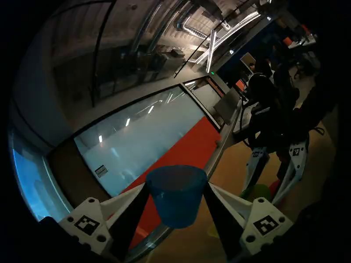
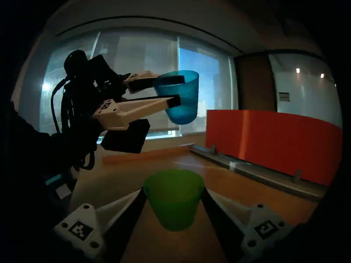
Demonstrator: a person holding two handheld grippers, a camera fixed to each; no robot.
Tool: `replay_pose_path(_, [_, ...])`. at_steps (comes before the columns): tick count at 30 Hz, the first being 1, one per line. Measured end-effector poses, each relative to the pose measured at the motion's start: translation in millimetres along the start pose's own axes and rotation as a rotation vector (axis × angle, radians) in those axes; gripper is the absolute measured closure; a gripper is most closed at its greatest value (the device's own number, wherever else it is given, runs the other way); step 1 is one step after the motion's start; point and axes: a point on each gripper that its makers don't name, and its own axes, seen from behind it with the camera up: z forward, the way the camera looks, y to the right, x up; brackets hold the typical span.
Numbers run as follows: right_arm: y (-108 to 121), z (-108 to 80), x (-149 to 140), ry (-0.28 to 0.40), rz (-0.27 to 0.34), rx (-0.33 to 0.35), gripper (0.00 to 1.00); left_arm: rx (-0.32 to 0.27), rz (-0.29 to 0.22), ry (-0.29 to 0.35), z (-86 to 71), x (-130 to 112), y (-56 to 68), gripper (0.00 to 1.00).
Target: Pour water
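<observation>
Hovering above the wooden bench (image 2: 228, 188), your left claw (image 1: 175, 189) pinches the blue cup (image 1: 176, 206) high and near upright, seemingly poised to tip, while your right claw (image 2: 174, 196) clamps the green cup (image 2: 174, 210) lower, close over the bench, apparently placed to catch the water.

Your left gripper (image 1: 176, 189) clamps the blue cup (image 1: 175, 206); right of it, your right gripper (image 1: 267, 186) carries a green cup (image 1: 259, 193).

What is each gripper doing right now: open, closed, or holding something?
Left gripper: closed on the blue cup.
Right gripper: closed on the green cup.
</observation>
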Motion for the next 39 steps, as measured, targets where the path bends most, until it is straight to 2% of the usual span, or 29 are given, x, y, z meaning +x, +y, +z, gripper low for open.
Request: replay_pose_path(39, [-1, -1.2, 1, 0.009, -0.006, 0.013, 0.08, -0.012, 0.204, 0.007, 2.9, 16, 11.5, 0.15])
